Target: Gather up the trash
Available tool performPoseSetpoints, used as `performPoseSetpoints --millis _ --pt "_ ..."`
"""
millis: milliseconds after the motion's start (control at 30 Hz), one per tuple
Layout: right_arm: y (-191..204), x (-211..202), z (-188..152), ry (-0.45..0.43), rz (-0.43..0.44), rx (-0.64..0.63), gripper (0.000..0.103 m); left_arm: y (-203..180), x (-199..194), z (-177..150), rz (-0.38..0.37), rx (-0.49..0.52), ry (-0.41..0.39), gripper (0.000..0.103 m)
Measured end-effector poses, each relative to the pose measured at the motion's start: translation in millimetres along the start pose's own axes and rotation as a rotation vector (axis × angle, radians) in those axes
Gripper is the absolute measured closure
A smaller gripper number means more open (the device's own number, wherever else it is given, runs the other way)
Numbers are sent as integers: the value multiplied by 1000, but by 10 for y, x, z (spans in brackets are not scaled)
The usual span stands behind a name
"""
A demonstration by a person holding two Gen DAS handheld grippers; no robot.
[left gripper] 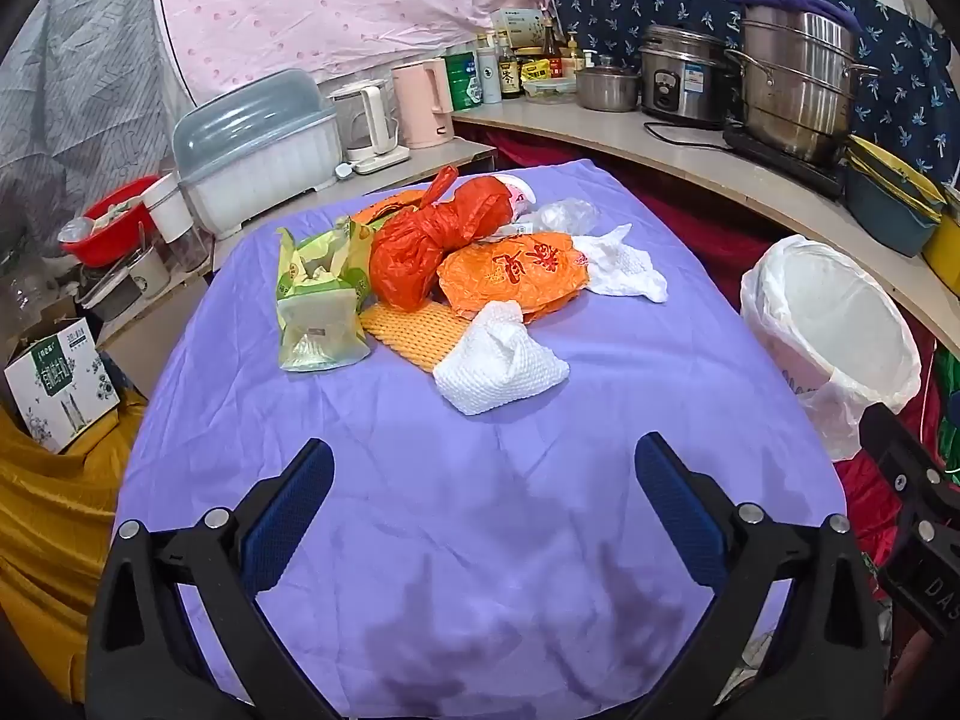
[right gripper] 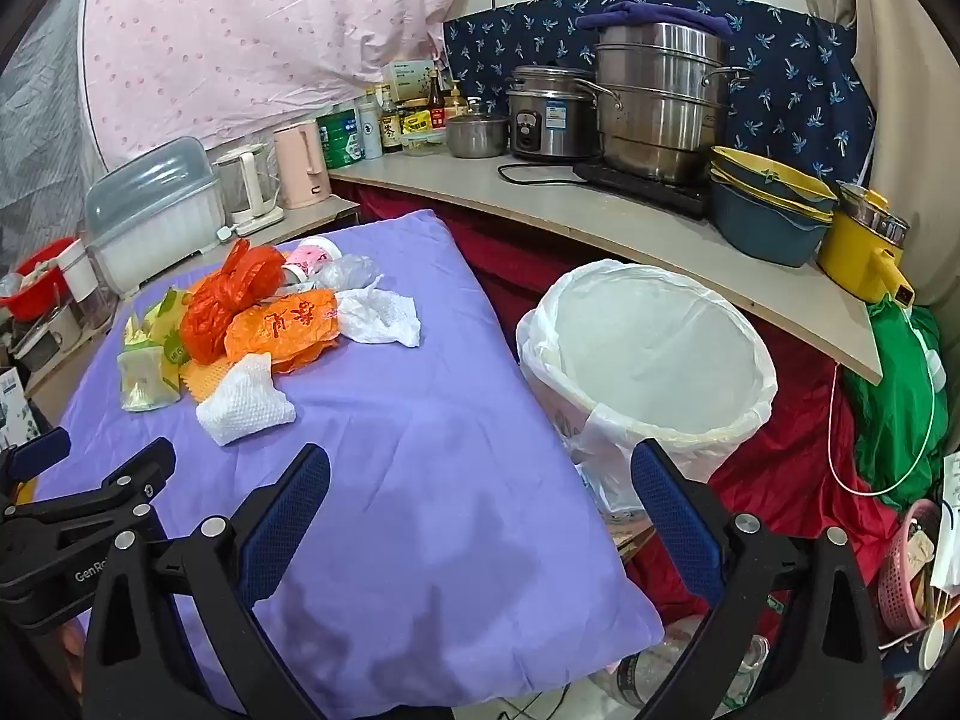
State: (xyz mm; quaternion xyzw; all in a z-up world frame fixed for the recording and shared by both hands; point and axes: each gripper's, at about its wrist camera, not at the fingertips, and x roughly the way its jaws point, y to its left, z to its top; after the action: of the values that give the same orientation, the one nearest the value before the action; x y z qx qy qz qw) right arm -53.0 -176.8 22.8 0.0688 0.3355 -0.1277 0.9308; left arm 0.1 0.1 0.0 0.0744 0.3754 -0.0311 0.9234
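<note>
Both claws, left claw (left gripper: pixel 485 468) and right claw (right gripper: pixel 480 477), are spread wide with nothing in them, hanging over the purple-cloth tabletop (left gripper: pixel 480 540), trash heap farther back: crumpled white paper towel (left gripper: pixel 501 360), knotted red plastic bag (left gripper: pixel 426 240), orange printed wrapper (left gripper: pixel 516 276), green snack bag (left gripper: pixel 318 294), white-lined bin (right gripper: pixel 648 354) just beside the right edge.

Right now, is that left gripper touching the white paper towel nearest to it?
Apart. In the left wrist view, the left gripper hangs open over bare purple cloth, with a clear strip of cloth between its fingertips and the white paper towel.
</note>
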Motion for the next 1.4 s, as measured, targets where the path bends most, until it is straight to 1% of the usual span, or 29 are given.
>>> performPoseSetpoints --millis 33,267,333,433,467,567,867,1400 --pt "9 -6 0 -11 -4 -9 7 6 2 0 -7 -6 1 7" --pt "37 -33 -9 -4 6 -8 7 8 3 -2 -4 -5 -3 7" --pt "43 47 -12 0 6 -12 7 7 5 -5 -4 -4 -2 7" --pt "16 37 -18 -2 7 -11 7 11 3 -13 0 -4 -4 7" --pt "71 42 -3 1 4 -18 7 18 -10 -29 0 -6 -5 7" --pt "71 44 -3 3 2 -18 7 57 -9 58 2 -9 -5 7" --pt "63 51 13 4 4 -13 7 68 4 17 8 -18 -12 7" --pt "73 53 15 5 5 -12 7 127 13 9 6 -28 -1 7"
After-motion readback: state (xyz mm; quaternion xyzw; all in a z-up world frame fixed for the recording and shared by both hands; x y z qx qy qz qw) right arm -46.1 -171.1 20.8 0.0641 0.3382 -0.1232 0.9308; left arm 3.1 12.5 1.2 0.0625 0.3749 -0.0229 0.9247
